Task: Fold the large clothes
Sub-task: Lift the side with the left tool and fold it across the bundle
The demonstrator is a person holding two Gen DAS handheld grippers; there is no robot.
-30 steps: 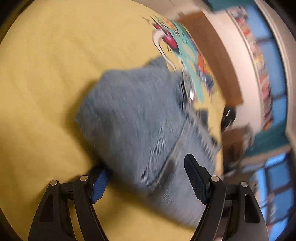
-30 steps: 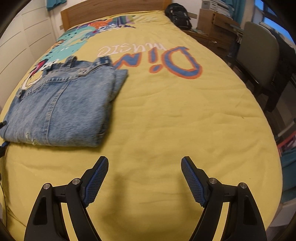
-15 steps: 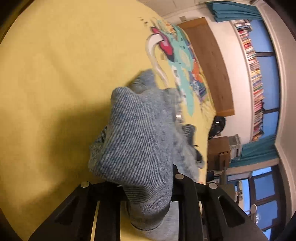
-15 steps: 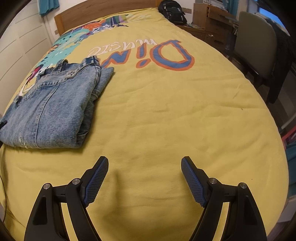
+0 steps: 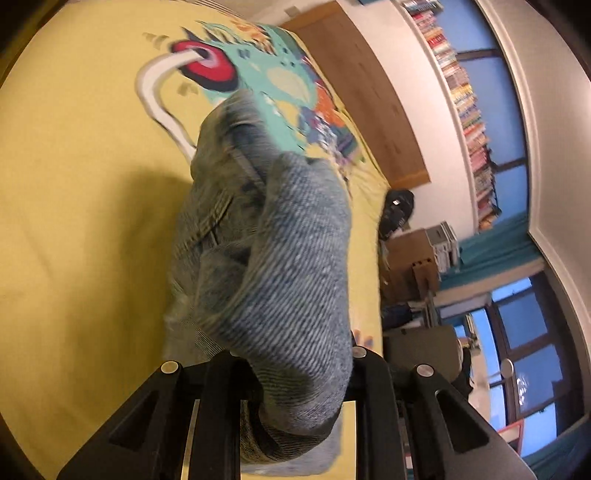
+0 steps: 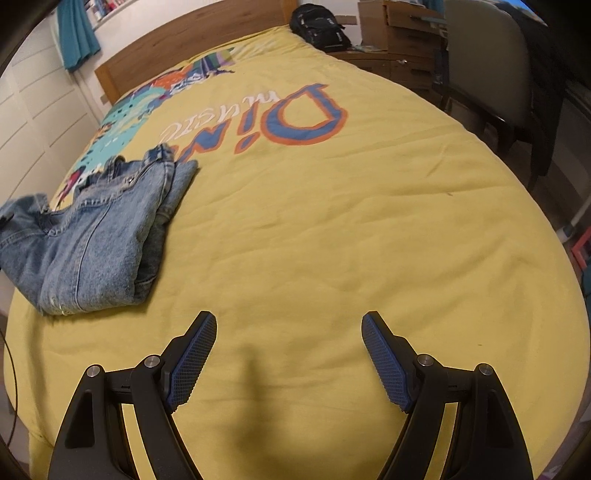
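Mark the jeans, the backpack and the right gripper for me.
jeans (image 6: 96, 236): right wrist view, on the folded top layer.
backpack (image 6: 319, 27): right wrist view, on its black front.
right gripper (image 6: 290, 356): right wrist view, midway between the open fingertips.

Folded blue jeans (image 6: 99, 236), corner lifted

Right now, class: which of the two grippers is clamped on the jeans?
The left gripper: blue denim of the jeans bunches between its closed jaws. The right gripper stands wide open, empty, over bare yellow bedspread.
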